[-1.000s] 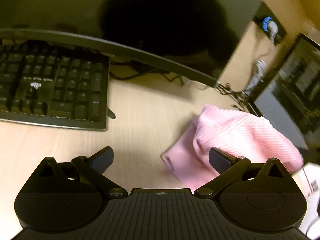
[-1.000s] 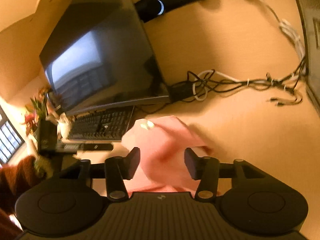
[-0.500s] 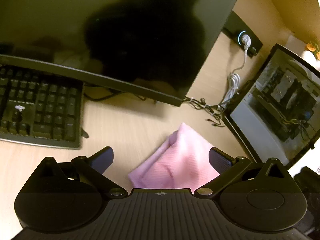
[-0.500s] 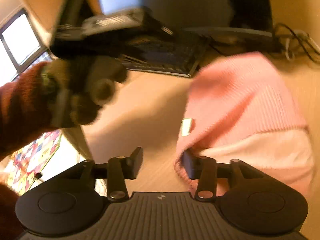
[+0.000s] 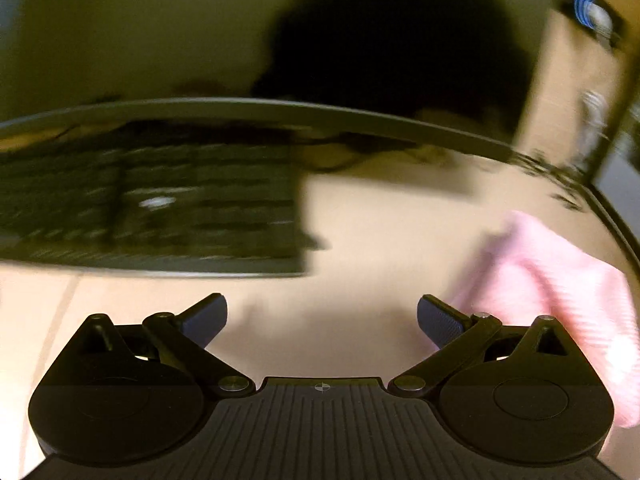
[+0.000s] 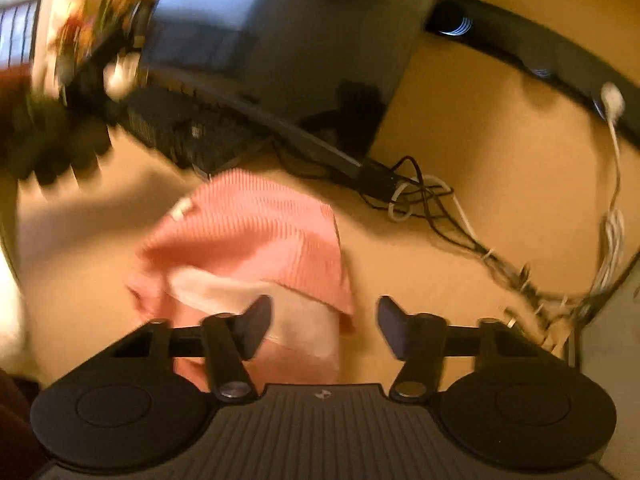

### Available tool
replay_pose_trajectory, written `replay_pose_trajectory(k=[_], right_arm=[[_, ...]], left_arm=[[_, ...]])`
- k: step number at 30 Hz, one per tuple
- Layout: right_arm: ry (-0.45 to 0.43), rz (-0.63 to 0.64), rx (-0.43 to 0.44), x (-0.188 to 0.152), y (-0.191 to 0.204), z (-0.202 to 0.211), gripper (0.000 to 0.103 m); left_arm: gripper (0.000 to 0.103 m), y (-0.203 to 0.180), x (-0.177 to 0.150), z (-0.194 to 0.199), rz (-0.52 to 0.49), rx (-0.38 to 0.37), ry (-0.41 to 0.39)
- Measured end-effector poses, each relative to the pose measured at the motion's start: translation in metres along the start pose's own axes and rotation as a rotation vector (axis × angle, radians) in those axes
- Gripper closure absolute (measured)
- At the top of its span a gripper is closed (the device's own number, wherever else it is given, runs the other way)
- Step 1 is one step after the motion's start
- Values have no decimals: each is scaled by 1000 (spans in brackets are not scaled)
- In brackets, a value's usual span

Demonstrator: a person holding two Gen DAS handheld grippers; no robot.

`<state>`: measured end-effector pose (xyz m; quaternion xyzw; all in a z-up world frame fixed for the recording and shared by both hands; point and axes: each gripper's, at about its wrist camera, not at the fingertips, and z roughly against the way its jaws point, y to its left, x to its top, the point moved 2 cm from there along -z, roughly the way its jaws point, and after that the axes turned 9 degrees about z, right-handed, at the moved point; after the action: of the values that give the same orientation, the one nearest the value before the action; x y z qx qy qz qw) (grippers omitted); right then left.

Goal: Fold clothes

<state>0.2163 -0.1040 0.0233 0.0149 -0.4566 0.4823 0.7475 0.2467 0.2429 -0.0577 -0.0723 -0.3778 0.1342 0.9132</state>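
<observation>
Pink garment lay loose on the tabletop

The pink garment [image 6: 256,248] lay beside the left gripper [image 5: 322,320] and partly under the right gripper [image 6: 324,320]; both sets of fingers spread wide, empty.

Keyboard [image 5: 160,208], monitor [image 6: 280,40], tangled cables [image 6: 432,208]

Pink garment [image 6: 256,240] beside spread gripper [image 6: 324,320]

- The pink garment [image 6: 256,240] is ribbed knit cloth, soft and matt.
- The desk [image 6: 460,184] looks like smooth light wood.
- The monitor [image 5: 160,32] has a glossy screen.
- The right gripper [image 6: 324,320] is matt black plastic.
</observation>
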Motion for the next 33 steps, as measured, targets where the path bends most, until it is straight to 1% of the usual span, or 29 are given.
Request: replay_pose_trajectory(k=[1, 4, 6, 8, 9, 11, 12, 14, 15, 17, 18, 19, 21, 23, 25, 27, 29, 31, 33], right_arm=[[4, 35, 1, 1, 5, -6, 53], [1, 107, -10, 4, 17, -24, 53], [-22, 104, -24, 13, 22, -30, 53], [-64, 58, -10, 23, 22, -27, 53], [-92, 39, 24, 29, 24, -23, 53], [-135, 22, 122, 37, 32, -15, 50], [-135, 16, 195, 37, 38, -10, 47], [-126, -6, 347, 34, 49, -1, 46], [-123, -11, 393, 31, 52, 4, 46], [-120, -12, 444, 25, 56, 15, 45], [-116, -23, 444, 20, 54, 20, 42], [-110, -42, 427, 15, 47, 26, 36], [-94, -85, 382, 3, 33, 35, 32], [-61, -159, 303, -10, 13, 37, 31], [-29, -248, 230, -23, -6, 38, 29], [-6, -329, 176, -35, -21, 37, 28], [7, -384, 141, -41, -32, 32, 27], [7, -403, 128, -42, -39, 20, 25], [4, -413, 123, -42, -41, 13, 21]], left_arm=[[0, 8, 2, 3, 31, 9, -1], [0, -1, 2, 12, 29, -54, -3], [0, -7, 2, 17, 27, -98, -4], [0, -14, 2, 23, 24, -142, -5], [0, -17, 2, 25, 23, -163, -6], [0, -20, -1, 22, 26, -169, 3], [0, -21, -4, 22, 34, -171, 9], [0, -27, -8, 29, 32, -187, 7], [0, -30, -10, 33, 30, -195, 5], [0, -36, -14, 40, 27, -211, 2], [0, -40, -16, 44, 26, -219, 1], [0, -43, -18, 48, 24, -227, -1], [0, -49, -22, 55, 21, -243, -4], [0, -56, -26, 63, 18, -259, -7], [0, -81, -45, 71, -59, -247, -30], [0, -105, -65, 68, -150, -196, -41], [0, -126, -82, 58, -246, -136, -43], [0, -136, -93, 47, -332, -56, -53], [0, -130, -99, 48, -371, 11, -72]])
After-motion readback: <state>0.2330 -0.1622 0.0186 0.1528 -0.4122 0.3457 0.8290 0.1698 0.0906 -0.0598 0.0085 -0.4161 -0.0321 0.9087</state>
